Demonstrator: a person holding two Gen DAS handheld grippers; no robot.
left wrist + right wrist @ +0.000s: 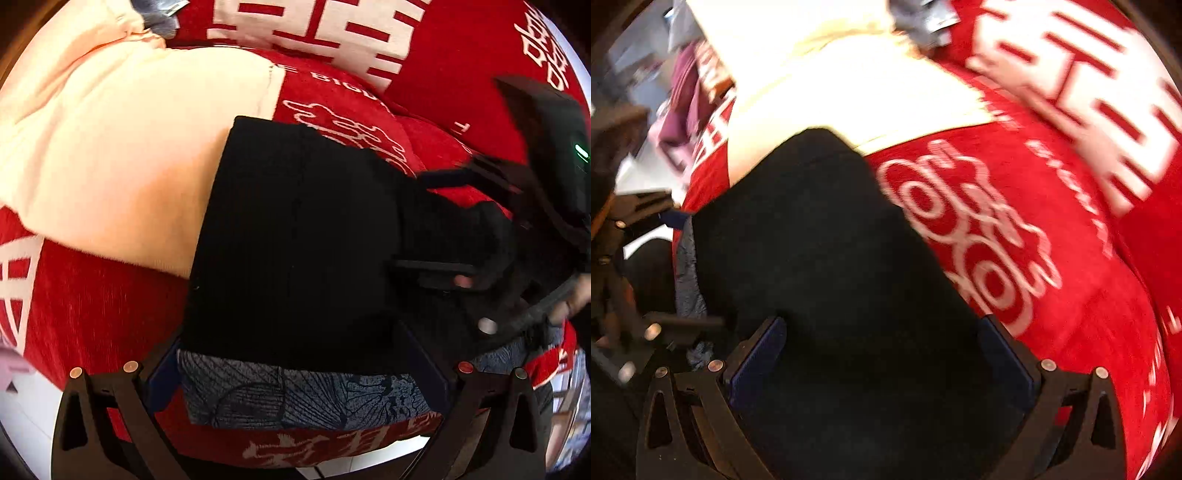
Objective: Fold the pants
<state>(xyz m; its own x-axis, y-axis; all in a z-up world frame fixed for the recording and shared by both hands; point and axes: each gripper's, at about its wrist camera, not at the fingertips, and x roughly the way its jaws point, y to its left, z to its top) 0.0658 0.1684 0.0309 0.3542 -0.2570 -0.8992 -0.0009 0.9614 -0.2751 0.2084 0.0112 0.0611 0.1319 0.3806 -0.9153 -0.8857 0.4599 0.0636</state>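
Black pants [295,236] lie folded in a long strip on a red blanket [92,295], their near end showing a grey leaf-patterned lining [295,398]. My left gripper [295,354] is open, its fingers [162,373] standing on either side of the near end of the pants. My right gripper [443,225] shows at the right of the left wrist view, open at the pants' right edge. In the right wrist view my right gripper [882,339] is open over the black pants [812,258], the cloth lying between its fingers [761,350]. The left gripper [670,216] shows at the left edge.
A cream garment [103,166] lies on the red blanket just left of and behind the pants, also in the right wrist view [849,85]. White characters mark the blanket [314,33]. A purple item [679,110] sits at the far left. White floor shows past the blanket's edge.
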